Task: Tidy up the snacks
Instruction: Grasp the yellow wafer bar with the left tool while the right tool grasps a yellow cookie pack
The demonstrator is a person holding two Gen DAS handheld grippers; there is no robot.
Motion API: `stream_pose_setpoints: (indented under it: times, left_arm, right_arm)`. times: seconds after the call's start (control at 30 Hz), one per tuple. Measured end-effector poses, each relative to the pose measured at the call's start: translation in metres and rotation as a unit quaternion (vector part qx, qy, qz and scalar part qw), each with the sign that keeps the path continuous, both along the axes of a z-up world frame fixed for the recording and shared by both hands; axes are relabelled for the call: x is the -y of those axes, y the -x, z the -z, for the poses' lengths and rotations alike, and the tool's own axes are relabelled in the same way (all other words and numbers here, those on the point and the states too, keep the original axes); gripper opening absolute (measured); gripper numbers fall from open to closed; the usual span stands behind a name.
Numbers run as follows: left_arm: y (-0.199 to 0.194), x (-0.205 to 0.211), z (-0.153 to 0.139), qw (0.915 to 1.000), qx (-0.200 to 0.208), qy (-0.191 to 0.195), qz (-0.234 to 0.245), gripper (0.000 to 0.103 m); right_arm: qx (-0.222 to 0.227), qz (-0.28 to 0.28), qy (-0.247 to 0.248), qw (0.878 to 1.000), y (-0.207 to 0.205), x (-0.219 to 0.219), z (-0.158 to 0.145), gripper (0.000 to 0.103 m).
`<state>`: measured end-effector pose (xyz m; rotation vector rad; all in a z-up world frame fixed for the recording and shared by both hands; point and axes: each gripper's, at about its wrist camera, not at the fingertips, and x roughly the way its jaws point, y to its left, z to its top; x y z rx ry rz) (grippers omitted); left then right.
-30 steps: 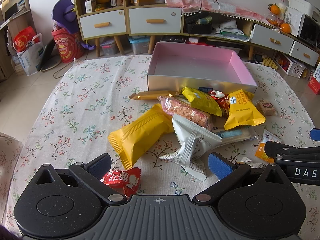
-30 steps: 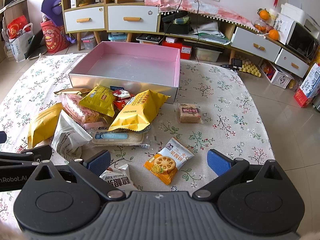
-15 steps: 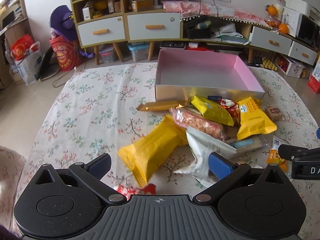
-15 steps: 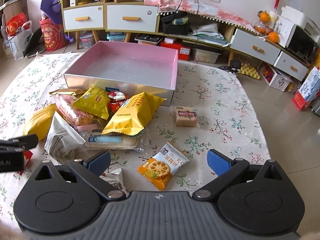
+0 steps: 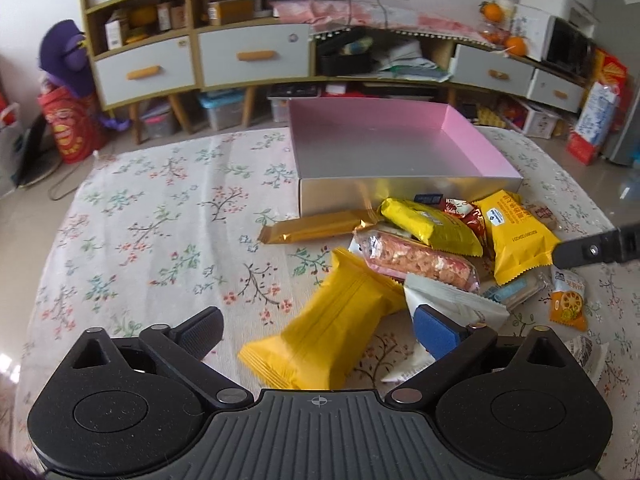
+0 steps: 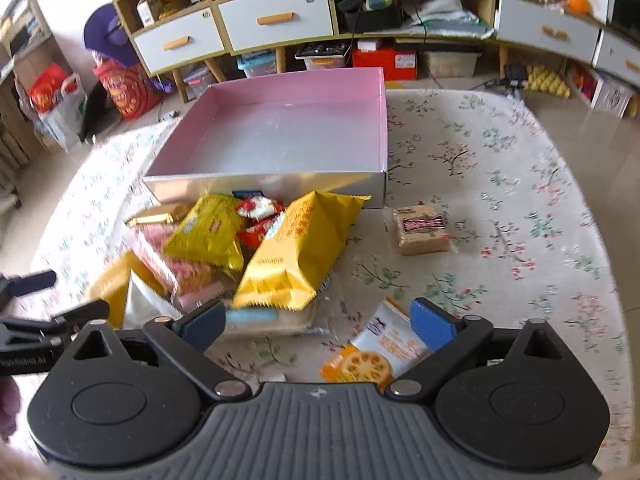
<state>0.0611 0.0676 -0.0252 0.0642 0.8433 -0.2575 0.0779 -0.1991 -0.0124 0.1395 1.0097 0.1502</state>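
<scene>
An open pink-lined box [image 5: 384, 148] with silver sides sits on the floral tablecloth; it also shows in the right wrist view [image 6: 280, 132] and holds nothing. A pile of snack packs lies in front of it: a long yellow pack [image 5: 328, 324], a gold bar [image 5: 316, 226], a pink pack [image 5: 416, 260], a white pack [image 5: 452, 300], yellow bags [image 6: 300, 248]. My left gripper [image 5: 318, 330] is open above the long yellow pack. My right gripper [image 6: 318, 324] is open over an orange-and-white lotus chip packet [image 6: 376, 356] and the pile's near edge.
A brown wrapped biscuit [image 6: 422, 230] lies alone right of the pile. A clear pack with a blue label [image 6: 264, 318] lies under the yellow bag. Cabinets with drawers [image 5: 248, 58] and floor clutter stand behind the table. The table's edge curves away at left and right.
Both grippers moved forward toward the pile. The left one passed the small red packet, which is now out of view. The right one tilted and came closer to the lotus packet.
</scene>
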Motion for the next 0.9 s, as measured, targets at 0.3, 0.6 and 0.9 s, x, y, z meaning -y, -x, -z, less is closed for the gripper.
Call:
stream_pose_setpoints:
  times: [0.3,0.6,0.9]
  left_arm:
    - [-0.011,-0.002,0.017,0.9989,-0.019,0.011,0.041,0.075]
    - [-0.018,0.017,0.034,0.9963,-0.042,-0.026,0.071,0.052]
    - [-0.021,0.018,0.034,0.9972,-0.052,-0.023,0.048,0.040]
  right_arm:
    - [-0.021,0.009,-0.076,0.997,-0.023,0.000,0.011,0.080]
    - [-0.027,0.022,-0.075,0.997,-0.038,-0.007,0.024,0.059]
    - [-0.024,0.034,-0.044,0.998,-0.034,-0.009,0.022,0.041]
